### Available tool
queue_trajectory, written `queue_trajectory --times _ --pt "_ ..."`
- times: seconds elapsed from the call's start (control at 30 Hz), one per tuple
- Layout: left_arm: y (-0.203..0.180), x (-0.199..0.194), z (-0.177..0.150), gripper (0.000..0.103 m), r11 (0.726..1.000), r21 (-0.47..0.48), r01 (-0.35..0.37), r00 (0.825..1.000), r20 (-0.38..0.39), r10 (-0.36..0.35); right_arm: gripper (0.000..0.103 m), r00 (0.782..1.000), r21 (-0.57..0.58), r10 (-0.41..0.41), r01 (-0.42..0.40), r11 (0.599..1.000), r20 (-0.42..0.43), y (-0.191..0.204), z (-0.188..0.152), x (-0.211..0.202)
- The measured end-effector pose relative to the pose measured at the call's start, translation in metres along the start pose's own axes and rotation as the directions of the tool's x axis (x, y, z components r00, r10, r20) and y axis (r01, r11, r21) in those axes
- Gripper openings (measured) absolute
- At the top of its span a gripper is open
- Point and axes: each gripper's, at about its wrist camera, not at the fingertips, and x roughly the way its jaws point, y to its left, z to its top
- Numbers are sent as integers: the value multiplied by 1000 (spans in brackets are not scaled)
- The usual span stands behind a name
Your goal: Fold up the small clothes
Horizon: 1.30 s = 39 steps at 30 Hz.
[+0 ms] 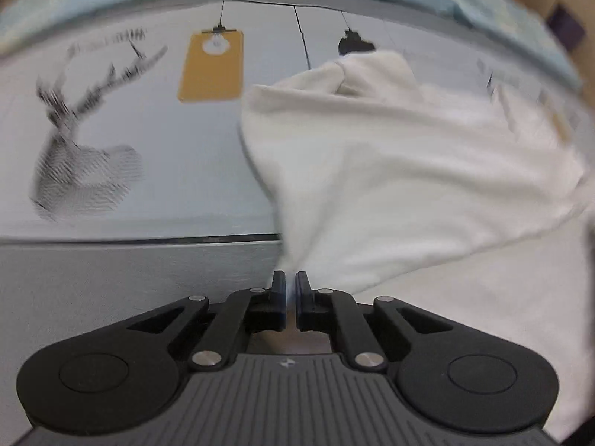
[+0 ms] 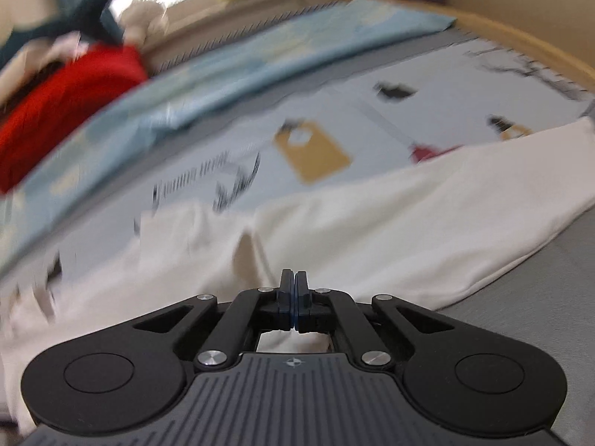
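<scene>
Two hand-held grippers worked one white garment (image 1: 409, 171) as I steered from afar: the left hand-held gripper (image 1: 290, 282) had nipped a bunched corner of it, jaws nearly together with cloth drawn taut between them, while the right hand-held gripper (image 2: 293, 282) stood fully clenched over the fabric, though I could not tell whether any cloth was caught. It lay spread and creased on a bed sheet (image 1: 148, 204) printed with a sketched deer (image 1: 81, 156) and a mustard tag (image 1: 212, 68). I judged it light, limp and quick to sag, best taken at hems or corners; matte knit, soft folds.
</scene>
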Motion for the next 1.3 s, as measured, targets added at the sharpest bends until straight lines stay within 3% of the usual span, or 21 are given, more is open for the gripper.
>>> queue_trajectory --times 0.1,0.2,0.23,0.3,0.33,0.47,0.5,0.53,0.6,0.67,0.77,0.9,0.97,1.07,1.13,1.2,1.23,1.27,1.3 --pt "0 -4 -3 14 1000 -14 -10 1000 1 10 0 999 24 -36 36 999 11 -6 1 -7" --pt "-2 -18 0 14 999 -31 22 998 59 -20 7 996 87 55 -49 995 -66 -13 -3 7" --pt "-4 -24 3 14 999 -29 26 997 76 -24 20 989 103 104 -93 990 -104 -14 -5 14" --pt "-10 -42 4 14 999 -35 37 993 114 -33 37 984 89 119 -108 990 -130 -9 -11 22" --pt "-11 -52 6 14 998 -50 46 990 136 -38 38 986 68 96 -87 994 -135 -5 -12 26" --pt "-21 -109 -3 15 986 -130 104 974 213 -74 35 987 22 83 -81 996 -139 7 -18 34" --pt "-26 -121 -6 18 986 -125 108 969 234 -76 15 989 -5 73 -74 997 -131 11 -19 35" --pt "-33 -130 -9 21 989 -106 100 966 248 -71 5 991 -28 60 -64 998 -116 13 -19 32" --pt "-44 -136 -15 28 993 -81 83 958 282 -57 5 993 -17 86 -87 996 -75 15 -16 19" --pt "-46 -123 -20 29 992 -97 85 951 305 -52 4 993 -15 117 -118 993 -9 17 -8 -3" --pt "-45 -85 -18 26 981 -193 30 984 176 5 4 988 21 151 -152 988 28 7 -1 -27" --pt "-49 -76 -4 26 973 -229 38 974 225 15 9 998 13 18 -17 1000 -65 -18 -8 -9" --pt "-51 -68 -2 26 970 -243 29 980 199 21 10 999 9 -13 13 1000 -31 -24 -10 -12" --pt "-54 -53 -1 26 967 -252 26 988 153 13 10 991 -16 124 -123 992 47 -18 -10 -28" --pt "-55 -47 0 26 964 -266 15 991 134 21 21 976 -66 215 -216 974 -9 -10 -15 -19" --pt "-54 -44 0 26 961 -275 18 991 136 20 25 976 -105 162 -178 978 -145 -7 -26 3" --pt "-55 -45 1 26 961 -275 23 990 140 17 7 974 -121 89 -116 986 -210 -12 -32 15" --pt "-57 -46 3 26 962 -271 27 989 146 13 1 979 -98 80 -100 990 -190 -19 -31 16" --pt "-61 -48 5 26 964 -265 31 988 153 10 4 980 -48 86 -96 994 -177 -26 -25 13"
